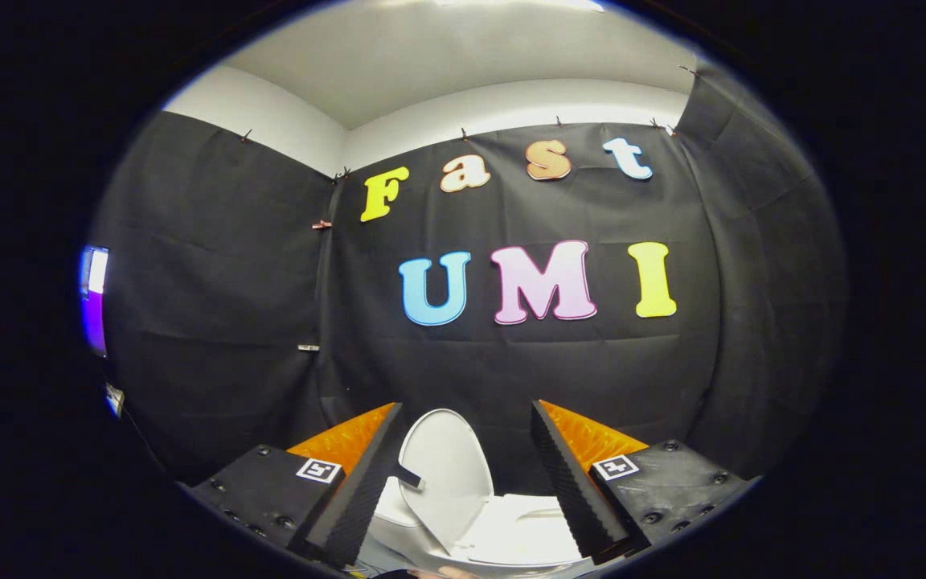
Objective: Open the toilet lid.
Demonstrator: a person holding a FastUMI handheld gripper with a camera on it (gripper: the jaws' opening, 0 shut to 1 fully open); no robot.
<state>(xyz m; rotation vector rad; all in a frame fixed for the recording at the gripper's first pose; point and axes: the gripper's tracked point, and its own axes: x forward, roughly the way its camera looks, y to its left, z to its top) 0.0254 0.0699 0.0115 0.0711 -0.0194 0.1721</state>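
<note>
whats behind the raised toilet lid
Black cloth wall stands behind the upright lid. Any tank is covered by the lid. The open gripper frames the lid, jaws apart, touching nothing; the seat lies below.

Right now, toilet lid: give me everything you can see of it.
The toilet lid is white, smooth and glossy, plastic by the look, with a rounded oval outline. It stands raised, tilted up from the seat and bowl below it, hinged at its lower end. It sits between and just beyond the fingers of the open gripper. A small dark tab juts from its edge by the left finger; whether the finger touches the lid I cannot tell. Black cloth wall behind.
</note>
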